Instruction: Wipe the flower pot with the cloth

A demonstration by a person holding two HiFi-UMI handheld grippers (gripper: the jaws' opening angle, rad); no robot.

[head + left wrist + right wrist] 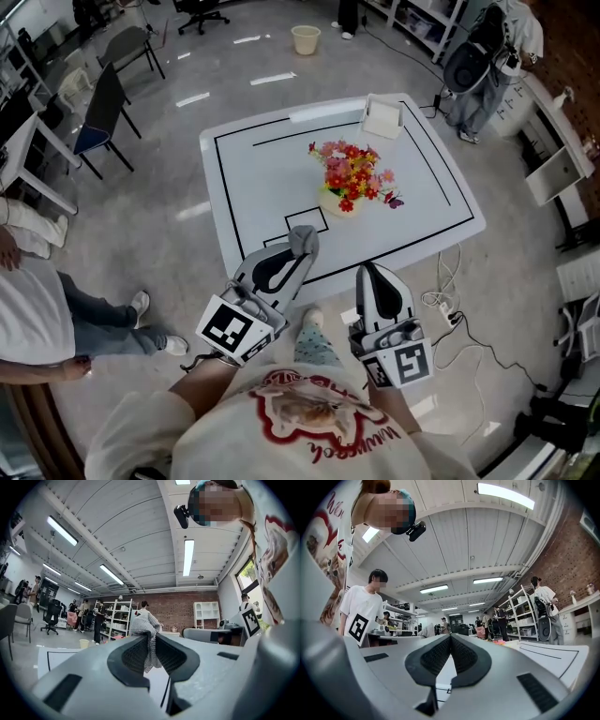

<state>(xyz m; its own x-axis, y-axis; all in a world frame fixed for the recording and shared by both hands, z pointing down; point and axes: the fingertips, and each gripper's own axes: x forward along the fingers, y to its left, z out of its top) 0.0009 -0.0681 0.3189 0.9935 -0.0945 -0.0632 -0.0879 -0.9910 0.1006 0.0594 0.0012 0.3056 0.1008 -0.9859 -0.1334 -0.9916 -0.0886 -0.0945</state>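
— We stand in a wide workshop with a grey floor; before us is a white table (248,178) marked with black lines; where are our tongs?

— Both are at its near edge, pointing across it; the left gripper (296,255) has its jaws closed on a grey cloth (304,236); the cloth bunches up past the tips and hangs down between the pads.

— And the other one?

— The right gripper (368,272) is closed tight; its pads meet and we see nothing between them.

— Where is the flower pot (337,203)?

— It stands upright on the table ahead of both tongs, between the lines they point along; it is pale and filled with red and pink flowers (353,172); it sits nearer the left tips, apart from the cloth; a white box (382,118) sits beyond it at the far edge.
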